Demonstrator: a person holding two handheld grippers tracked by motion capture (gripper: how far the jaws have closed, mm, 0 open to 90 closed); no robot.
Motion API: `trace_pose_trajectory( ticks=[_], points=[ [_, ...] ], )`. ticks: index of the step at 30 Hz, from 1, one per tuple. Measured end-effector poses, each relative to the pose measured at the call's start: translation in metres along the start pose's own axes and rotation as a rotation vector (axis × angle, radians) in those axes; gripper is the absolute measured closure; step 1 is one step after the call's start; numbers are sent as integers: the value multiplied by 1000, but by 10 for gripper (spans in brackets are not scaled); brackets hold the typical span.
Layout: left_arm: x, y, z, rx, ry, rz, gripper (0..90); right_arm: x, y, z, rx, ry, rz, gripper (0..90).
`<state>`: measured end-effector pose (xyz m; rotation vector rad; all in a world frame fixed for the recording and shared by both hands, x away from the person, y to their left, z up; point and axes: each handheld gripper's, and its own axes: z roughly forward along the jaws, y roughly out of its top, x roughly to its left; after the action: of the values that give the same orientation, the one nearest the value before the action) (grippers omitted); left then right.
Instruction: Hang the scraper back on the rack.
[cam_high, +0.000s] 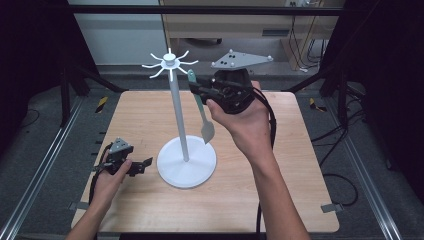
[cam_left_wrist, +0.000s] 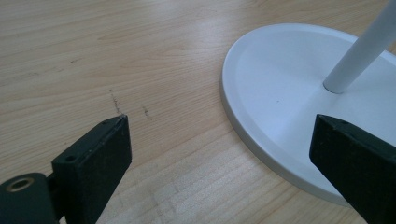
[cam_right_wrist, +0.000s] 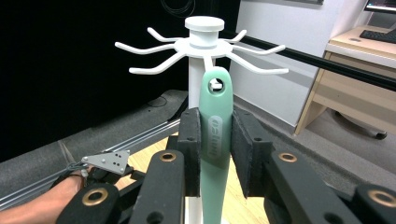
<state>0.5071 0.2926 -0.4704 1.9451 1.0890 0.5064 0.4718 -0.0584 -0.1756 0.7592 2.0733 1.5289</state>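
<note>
The right gripper (cam_right_wrist: 215, 154) is clamped on a mint-green plastic spatula (cam_right_wrist: 215, 135), its hanging hole raised to a hook of the white rack (cam_high: 181, 107). I judge the hang nearly done, release left. The rack has a smooth round base, slim pole and curved prongs, standing mid-tabletop (cam_high: 280, 200) on pale wood grain. The left gripper (cam_high: 141, 165), jaws apart, rests near the base toward the left edge.

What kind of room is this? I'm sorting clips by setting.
Probably a lab or office recording bay, not a home: the bare wooden table stands inside a black frame, loose cables trail on grey flooring, and an office desk stands behind.
</note>
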Motion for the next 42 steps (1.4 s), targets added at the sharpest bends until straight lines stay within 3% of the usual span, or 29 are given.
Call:
trace_pose_trajectory(
  ticks=[42],
  points=[
    [0, 0, 1, 10, -1, 2, 54, 3, -1, 10, 12, -19, -9, 740]
  ],
)
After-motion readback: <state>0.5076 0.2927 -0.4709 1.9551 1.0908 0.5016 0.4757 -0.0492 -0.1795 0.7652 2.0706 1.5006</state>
